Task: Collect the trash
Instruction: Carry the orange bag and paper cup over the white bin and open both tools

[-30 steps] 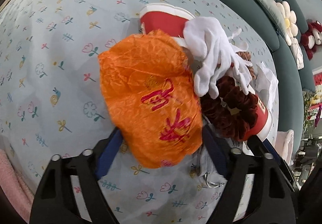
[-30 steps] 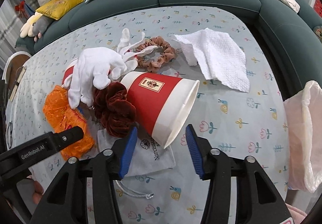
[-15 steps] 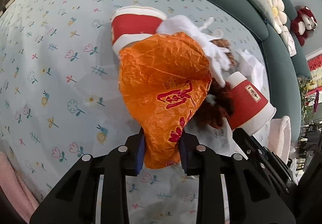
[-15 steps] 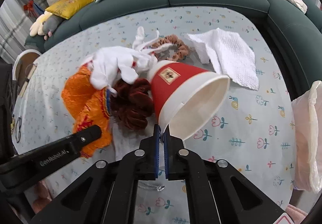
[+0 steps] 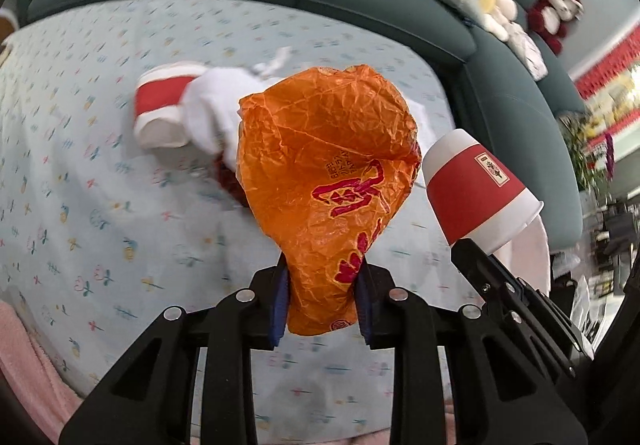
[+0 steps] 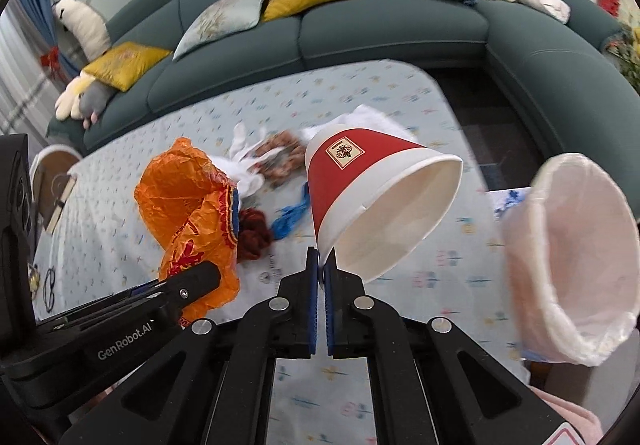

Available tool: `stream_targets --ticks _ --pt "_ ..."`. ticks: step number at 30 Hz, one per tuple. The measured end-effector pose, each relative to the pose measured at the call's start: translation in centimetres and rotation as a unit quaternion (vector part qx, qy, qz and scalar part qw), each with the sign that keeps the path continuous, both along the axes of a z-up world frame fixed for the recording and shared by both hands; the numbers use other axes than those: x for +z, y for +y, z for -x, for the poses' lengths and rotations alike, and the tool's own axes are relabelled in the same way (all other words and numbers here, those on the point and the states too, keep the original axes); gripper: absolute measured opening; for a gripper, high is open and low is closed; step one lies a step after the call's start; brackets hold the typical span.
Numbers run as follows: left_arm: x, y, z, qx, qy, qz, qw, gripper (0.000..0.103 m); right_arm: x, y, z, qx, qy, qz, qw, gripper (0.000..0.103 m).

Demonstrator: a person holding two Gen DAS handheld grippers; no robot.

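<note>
My left gripper (image 5: 322,301) is shut on a crumpled orange plastic bag (image 5: 328,181) with red print, held up above the table. My right gripper (image 6: 322,265) is shut on the rim of a red and white paper cup (image 6: 372,189), lifted and tilted with its mouth toward the lower right. The same cup (image 5: 476,197) shows at the right of the left wrist view, and the orange bag (image 6: 188,201) at the left of the right wrist view. A second red paper cup (image 5: 160,113) lies on its side on the table, partly under a white glove (image 5: 212,109).
A bin lined with a pale pink bag (image 6: 572,253) stands at the table's right edge. On the floral tablecloth (image 5: 80,173) lie a dark red scrunchie (image 6: 252,233), a brown scrunchie (image 6: 284,153), a blue scrap (image 6: 288,217) and a white cloth (image 6: 372,117). A green sofa (image 6: 400,29) curves behind.
Both grippers closed, the left on the orange bag and the right on the cup's rim, and both rose off the table with them. The cup swung toward the lined bin.
</note>
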State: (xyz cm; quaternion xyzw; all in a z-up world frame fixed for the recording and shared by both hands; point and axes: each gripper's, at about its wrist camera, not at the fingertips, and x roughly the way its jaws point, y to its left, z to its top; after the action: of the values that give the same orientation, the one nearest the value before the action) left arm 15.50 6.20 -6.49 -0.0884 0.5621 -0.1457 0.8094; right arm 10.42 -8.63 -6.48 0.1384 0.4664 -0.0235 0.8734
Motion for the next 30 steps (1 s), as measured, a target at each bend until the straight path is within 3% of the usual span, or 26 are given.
stream_targets --ticks 14,30 --pt "3.1 -10.4 3.9 -0.096 -0.043 -0.015 0.9943 0.027 2.8 -9.9 6.8 -0.088 -0.037 -0.003 0.995 0.003" --pt "3.7 -23.1 8.3 -0.209 -0.066 -0.034 0.975 0.027 1.9 -20.1 13.4 -0.178 -0.041 -0.016 0.983 0.003"
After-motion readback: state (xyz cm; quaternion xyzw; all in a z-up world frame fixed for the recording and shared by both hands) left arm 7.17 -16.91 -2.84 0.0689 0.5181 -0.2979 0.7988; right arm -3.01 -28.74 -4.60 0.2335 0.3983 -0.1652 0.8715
